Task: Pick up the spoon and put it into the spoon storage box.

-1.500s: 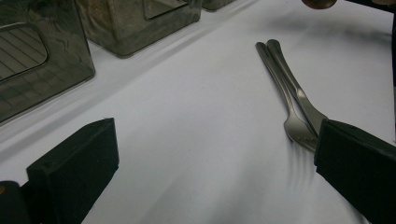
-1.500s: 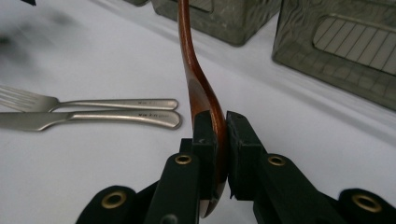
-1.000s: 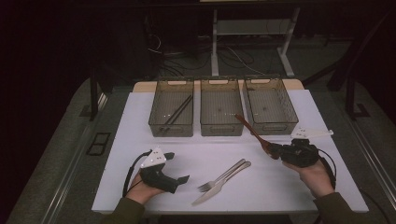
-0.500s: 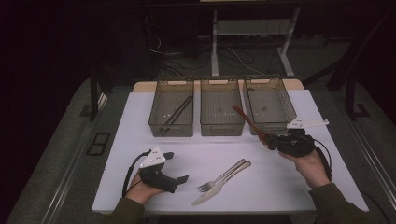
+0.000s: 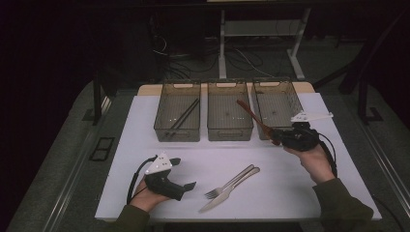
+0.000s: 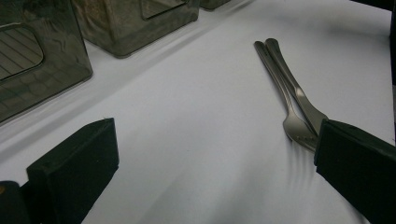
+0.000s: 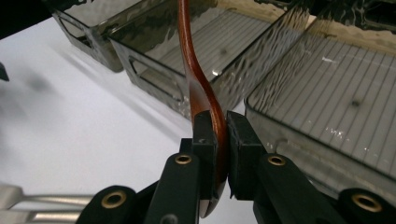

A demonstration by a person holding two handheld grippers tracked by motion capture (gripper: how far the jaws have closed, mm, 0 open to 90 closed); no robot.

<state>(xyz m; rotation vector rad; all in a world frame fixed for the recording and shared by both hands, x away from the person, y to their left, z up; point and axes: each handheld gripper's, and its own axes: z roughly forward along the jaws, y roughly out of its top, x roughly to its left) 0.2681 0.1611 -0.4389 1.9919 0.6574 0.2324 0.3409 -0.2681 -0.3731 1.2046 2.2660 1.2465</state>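
The right hand-held gripper has lifted and drifted toward the far right of the counter over the last second, carrying a wooden spoon with it; a second ago it sat lower and nearer the person, and now it hangs just in front of the gap between the middle bin and the right bin. Its jaws are clenched on the spoon's bowl end, as the right gripper view shows, with the handle slanting up and away over the middle bin's near corner. The left hand-held gripper has kept its place near the counter's front edge, jaws spread wide and grasping nothing. A fork and a knife lie side by side, touching, between the two hands, untouched, and the left bin already holds dark chopsticks. This looks like cutlery sorting by kind, with the spoon mid-carry and probably bound for one of the two empty bins; the next move likely needs the spoon brought over a rim and lowered before release
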